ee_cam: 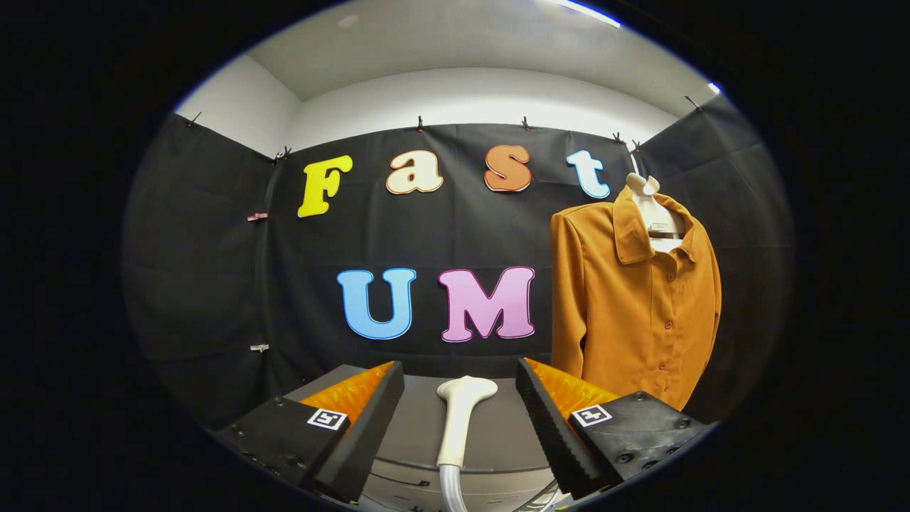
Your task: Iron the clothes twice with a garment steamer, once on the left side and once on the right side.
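Note:
A white garment steamer head (pixel 458 419) with its hose running down stands upright on a grey surface (pixel 419 427), between my two fingers and apart from both. My gripper (pixel 461 380) is open, one finger on each side of the steamer handle. An orange-brown button-up shirt (pixel 633 299) hangs on a white hanger (pixel 650 206) beyond my right finger, against the black cloth wall.
The black cloth wall (pixel 213 270) encloses the booth at the back and on both sides. The grey surface under the steamer reaches back to the wall. Small clips (pixel 259 348) hold the cloth at the left.

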`<move>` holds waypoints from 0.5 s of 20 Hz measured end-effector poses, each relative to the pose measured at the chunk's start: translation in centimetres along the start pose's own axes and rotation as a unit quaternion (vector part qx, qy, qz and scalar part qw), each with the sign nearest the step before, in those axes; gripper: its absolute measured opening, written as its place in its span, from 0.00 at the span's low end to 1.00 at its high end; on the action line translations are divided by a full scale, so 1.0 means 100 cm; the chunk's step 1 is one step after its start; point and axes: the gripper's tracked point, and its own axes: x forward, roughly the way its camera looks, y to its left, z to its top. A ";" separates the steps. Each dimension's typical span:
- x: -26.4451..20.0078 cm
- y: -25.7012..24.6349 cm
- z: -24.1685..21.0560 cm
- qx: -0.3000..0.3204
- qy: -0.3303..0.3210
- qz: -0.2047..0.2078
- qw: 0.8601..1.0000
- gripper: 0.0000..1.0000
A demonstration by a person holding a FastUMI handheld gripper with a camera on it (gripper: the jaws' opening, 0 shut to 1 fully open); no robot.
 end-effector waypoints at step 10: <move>0.022 0.004 -0.006 0.002 0.006 0.002 1.000 0.99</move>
